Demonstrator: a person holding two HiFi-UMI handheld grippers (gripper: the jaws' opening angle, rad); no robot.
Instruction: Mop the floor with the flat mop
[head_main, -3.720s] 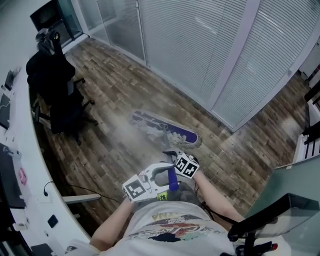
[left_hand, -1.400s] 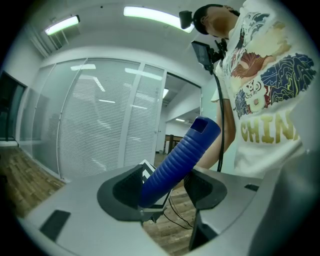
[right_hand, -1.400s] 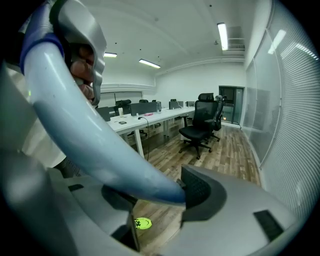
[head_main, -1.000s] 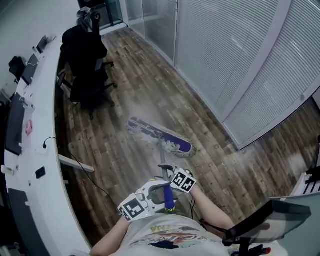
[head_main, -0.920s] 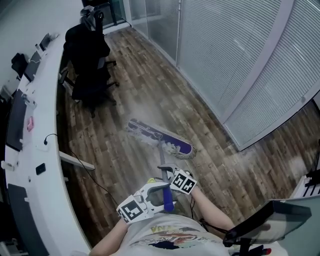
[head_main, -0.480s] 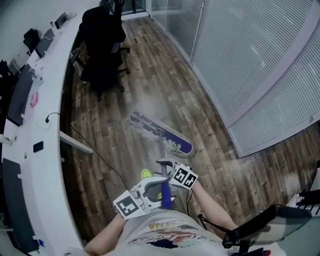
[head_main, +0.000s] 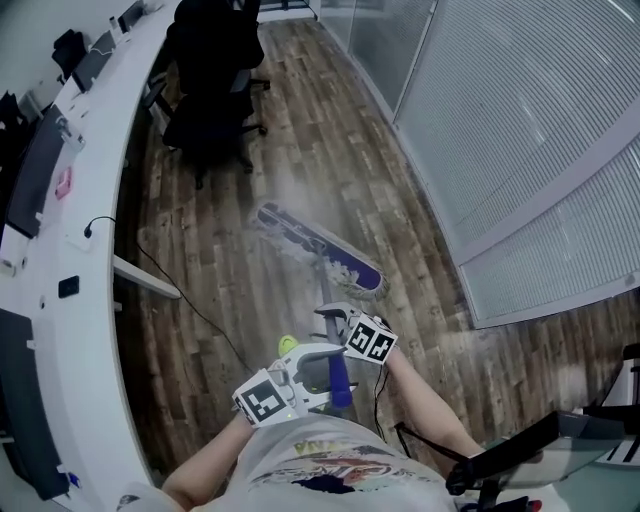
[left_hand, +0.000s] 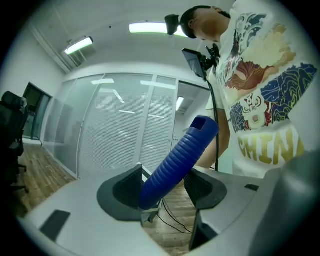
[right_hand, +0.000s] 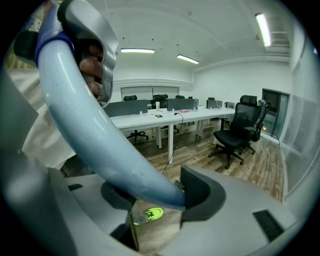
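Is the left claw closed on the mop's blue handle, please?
Yes, the blue ribbed handle sits clamped between the left claw's two pads.

In the head view the white desk (head_main: 70, 230) runs off the edge at 9 o'clock. The black chair (head_main: 212, 90) is cut at 12 o'clock and the person's shirt (head_main: 320, 470) at 6 o'clock. The items on the desk are too small to tell. A dark screen (head_main: 530, 455) at 5 o'clock is blurred.

In the left gripper view the flat mop's (left_hand: 170, 170) blue grip (left_hand: 190, 145) sinks out of sight at 6 o'clock.

In the right gripper view the pole (right_hand: 95, 130) leaves the picture at 11 o'clock. It half covers 1 yellow-green thing (right_hand: 150, 214) at 6 o'clock, of which too little shows to name it.
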